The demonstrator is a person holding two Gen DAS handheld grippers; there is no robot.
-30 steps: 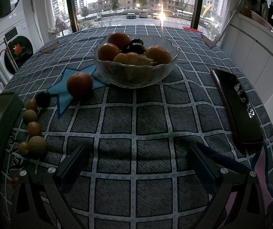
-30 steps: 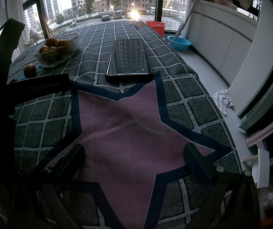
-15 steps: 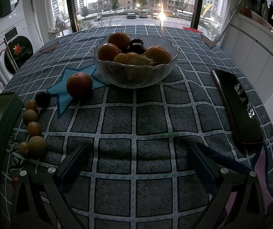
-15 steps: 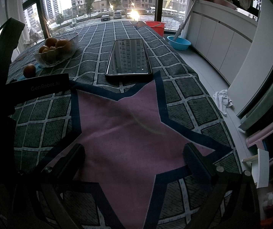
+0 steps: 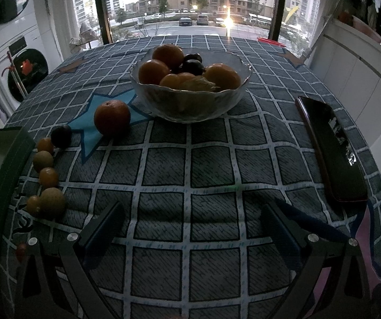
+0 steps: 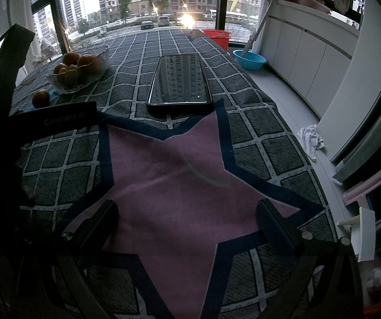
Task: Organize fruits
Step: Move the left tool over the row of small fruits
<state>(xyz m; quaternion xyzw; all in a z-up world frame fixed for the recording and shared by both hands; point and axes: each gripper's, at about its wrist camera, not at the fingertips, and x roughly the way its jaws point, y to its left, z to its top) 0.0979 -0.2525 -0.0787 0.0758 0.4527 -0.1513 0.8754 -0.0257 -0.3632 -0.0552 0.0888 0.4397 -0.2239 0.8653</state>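
Note:
A glass bowl [image 5: 190, 103] holds oranges, dark plums and a yellowish fruit at the table's far middle; it also shows in the right wrist view [image 6: 77, 79]. A loose orange [image 5: 112, 117] lies left of it and also shows in the right wrist view [image 6: 41, 98]. A dark plum [image 5: 61, 136] and several small orange and green fruits [image 5: 47, 178] lie in a row at the left. My left gripper [image 5: 190, 220] is open and empty, low over the cloth well short of the fruit. My right gripper [image 6: 186, 218] is open and empty over the pink star.
A black phone [image 5: 331, 148] lies on the checked tablecloth at the right, in the right wrist view [image 6: 179, 79] straight ahead. A green-edged box [image 5: 1, 159] sits at the left edge. The table's right edge drops to the floor with a blue basin [image 6: 249, 59] and red bucket [image 6: 217, 36].

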